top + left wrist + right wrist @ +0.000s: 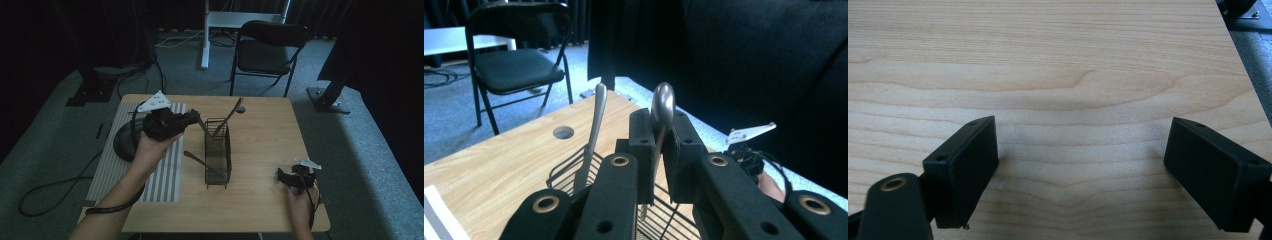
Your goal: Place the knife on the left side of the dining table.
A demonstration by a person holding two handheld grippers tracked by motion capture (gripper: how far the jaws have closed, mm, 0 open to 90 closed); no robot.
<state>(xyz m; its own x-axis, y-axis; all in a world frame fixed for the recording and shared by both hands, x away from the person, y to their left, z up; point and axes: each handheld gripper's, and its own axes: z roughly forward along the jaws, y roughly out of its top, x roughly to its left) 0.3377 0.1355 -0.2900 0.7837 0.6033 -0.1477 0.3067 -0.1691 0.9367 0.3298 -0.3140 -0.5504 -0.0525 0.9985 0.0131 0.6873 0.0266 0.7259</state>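
My left gripper [191, 117] is shut on the rounded end of a metal utensil [662, 106]. It holds the utensil [202, 126] slanted down into the far end of a black wire basket [218, 159] at the table's middle. A second metal utensil [227, 117] leans in the same end of the basket, and its handle [596, 117] rises just left of my jaws. A third utensil [194, 158] pokes out of the basket's left side. My right gripper [287, 176] rests open near the table's front right corner, with bare wood between its fingers [965, 165].
A grey striped mat [167, 175] covers the table's left part, with a dark round object [122, 142] on it behind my left wrist. A cable hole [563, 132] sits near the far table edge. A black folding chair [267, 50] stands beyond the wooden table [265, 145].
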